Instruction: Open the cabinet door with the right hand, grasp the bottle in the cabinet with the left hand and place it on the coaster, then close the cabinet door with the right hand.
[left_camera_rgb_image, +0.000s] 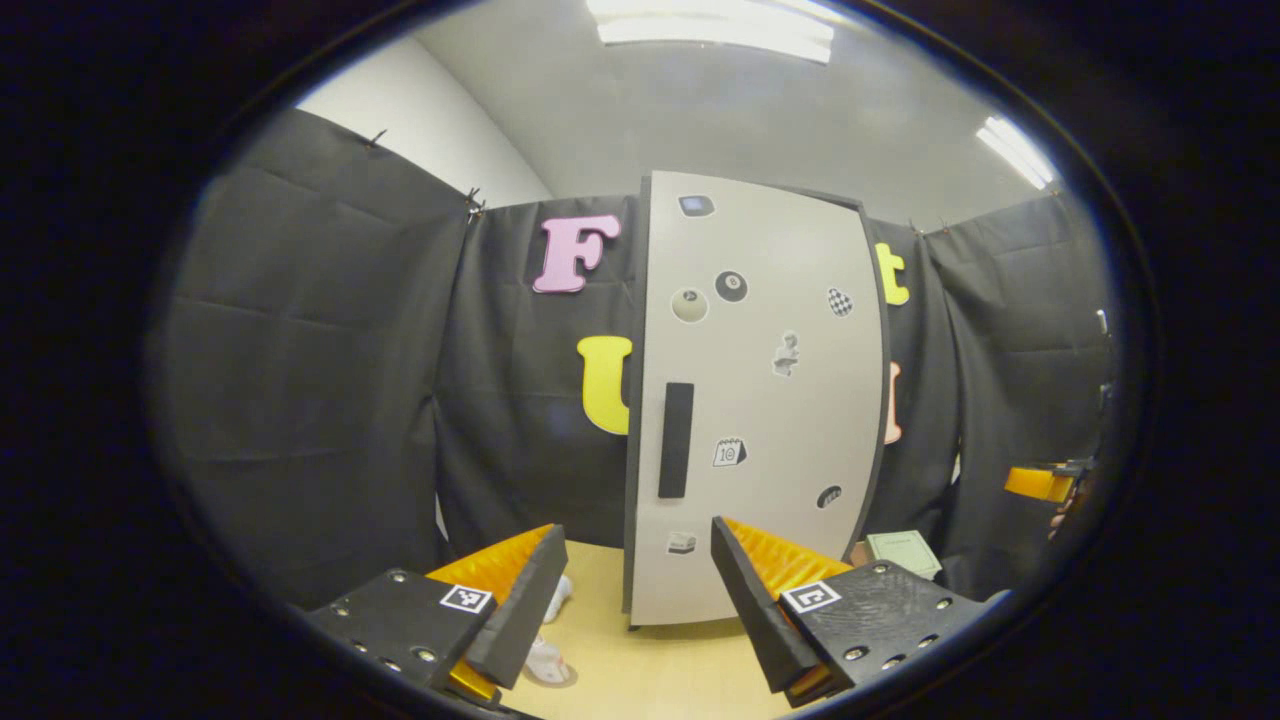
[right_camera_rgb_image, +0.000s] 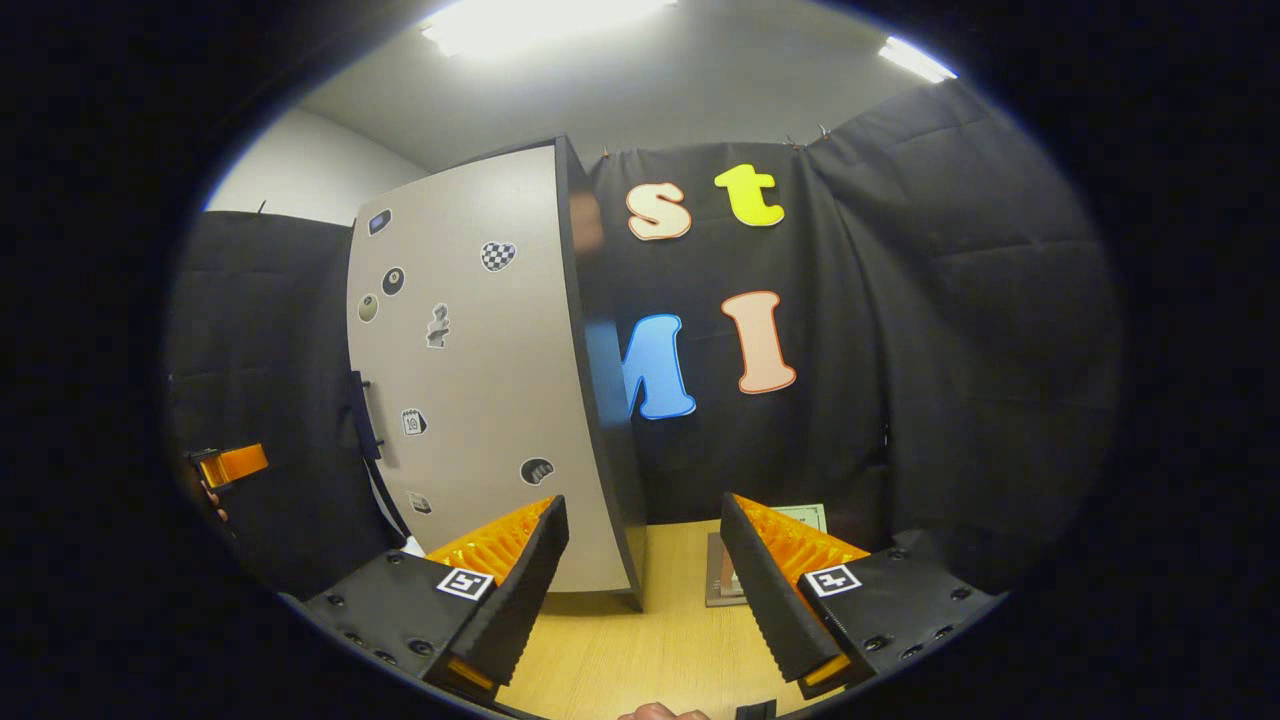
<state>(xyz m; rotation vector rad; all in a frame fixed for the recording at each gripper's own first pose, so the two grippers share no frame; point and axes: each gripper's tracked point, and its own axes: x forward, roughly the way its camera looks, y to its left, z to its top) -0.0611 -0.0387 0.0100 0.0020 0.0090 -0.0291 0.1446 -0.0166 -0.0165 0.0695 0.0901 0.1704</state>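
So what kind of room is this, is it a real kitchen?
Probably not a real kitchen: it looks like a test booth. Black cloth hangs all around as walls, one small cabinet covered in stickers stands alone on a wooden table, and strip lights shine overhead.

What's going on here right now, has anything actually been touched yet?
Nothing is held yet. A person has a hand-held gripper in each hand, both facing the cabinet, whose door is closed. The left hand-held gripper is open, in front of the door's handle. The right hand-held gripper is open too, over the wooden table, with the coaster beyond it beside the cabinet.
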